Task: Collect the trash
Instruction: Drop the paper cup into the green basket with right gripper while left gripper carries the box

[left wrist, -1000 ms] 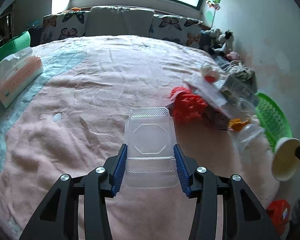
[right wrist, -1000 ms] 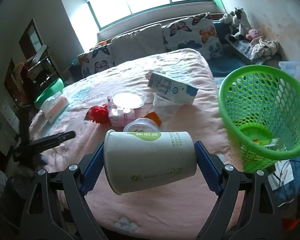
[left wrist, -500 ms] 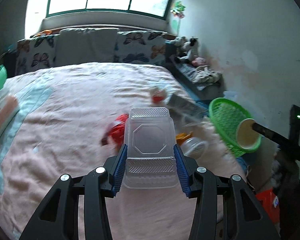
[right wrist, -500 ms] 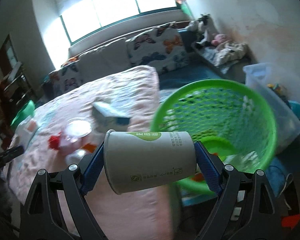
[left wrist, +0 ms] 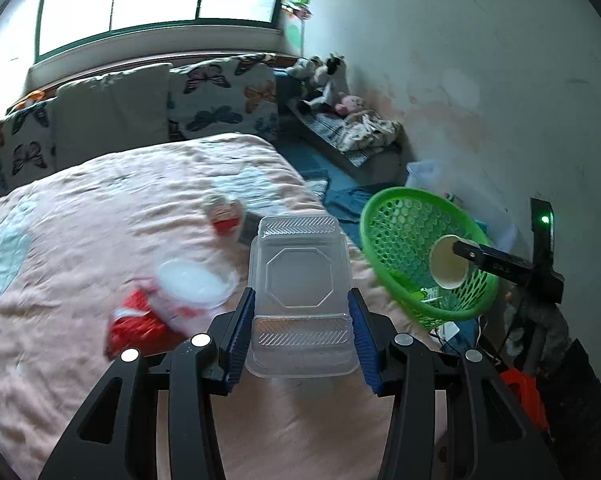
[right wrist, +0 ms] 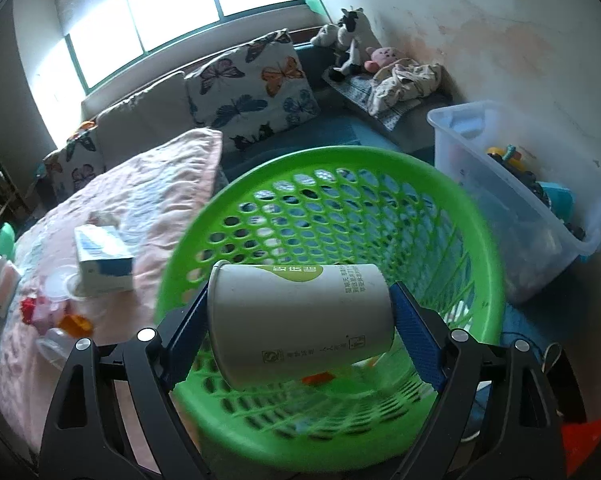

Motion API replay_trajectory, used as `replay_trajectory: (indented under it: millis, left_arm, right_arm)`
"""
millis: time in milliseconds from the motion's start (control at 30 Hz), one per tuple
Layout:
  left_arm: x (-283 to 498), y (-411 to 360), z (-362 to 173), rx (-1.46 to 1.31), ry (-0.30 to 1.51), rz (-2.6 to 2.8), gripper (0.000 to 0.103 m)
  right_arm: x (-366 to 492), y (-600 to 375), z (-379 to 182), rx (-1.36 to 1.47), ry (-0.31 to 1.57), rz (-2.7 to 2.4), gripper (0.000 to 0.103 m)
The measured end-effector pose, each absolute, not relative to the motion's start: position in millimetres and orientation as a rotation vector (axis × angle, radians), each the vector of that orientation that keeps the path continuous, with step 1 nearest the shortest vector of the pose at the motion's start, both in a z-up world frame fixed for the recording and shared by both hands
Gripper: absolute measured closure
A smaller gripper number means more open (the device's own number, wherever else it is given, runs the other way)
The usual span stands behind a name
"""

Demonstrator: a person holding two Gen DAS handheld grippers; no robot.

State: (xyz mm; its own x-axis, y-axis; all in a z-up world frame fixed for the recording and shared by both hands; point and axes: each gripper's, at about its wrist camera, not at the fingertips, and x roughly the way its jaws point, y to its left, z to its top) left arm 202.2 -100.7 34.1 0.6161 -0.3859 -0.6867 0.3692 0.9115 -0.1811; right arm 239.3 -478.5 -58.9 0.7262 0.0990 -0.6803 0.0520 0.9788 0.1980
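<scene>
My left gripper [left wrist: 300, 334] is shut on a clear plastic food box [left wrist: 299, 280] and holds it above the pink bed cover [left wrist: 80, 216]. My right gripper [right wrist: 300, 328] is shut on a white paper cup [right wrist: 300, 320] lying sideways, held over the mouth of the green mesh basket [right wrist: 380, 176]. In the left wrist view the basket [left wrist: 400, 224] stands on the floor right of the bed, with the cup [left wrist: 449, 267] and right gripper over it. Small scraps lie at the basket's bottom.
On the bed lie a white and blue carton [right wrist: 102, 258], a clear round lid [left wrist: 194, 282], red wrappers [left wrist: 138, 322] and a small red and white cup [left wrist: 225, 216]. A clear storage bin [right wrist: 520, 200] stands right of the basket. Butterfly pillows [right wrist: 256, 80] line the back.
My right gripper has carried the paper cup from over the bed to over the green basket. My left gripper with the clear box has swung right, toward the basket.
</scene>
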Motion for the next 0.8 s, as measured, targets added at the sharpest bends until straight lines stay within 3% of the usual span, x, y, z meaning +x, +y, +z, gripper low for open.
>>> replay_trajectory:
  millis: [167, 800]
  left_arm:
    - [215.7, -133.5, 31.0, 0.021, 0.811, -0.471, 0.058]
    - [264.0, -254.6, 0.5, 0.15, 0.897, -0.616, 0.058]
  right_arm:
    - [247.8, -488.4, -67.7, 0.206, 0.762, 0.003, 0.012]
    - [202.6, -514.3, -51.5, 0.246, 0.699, -0.012, 0.012]
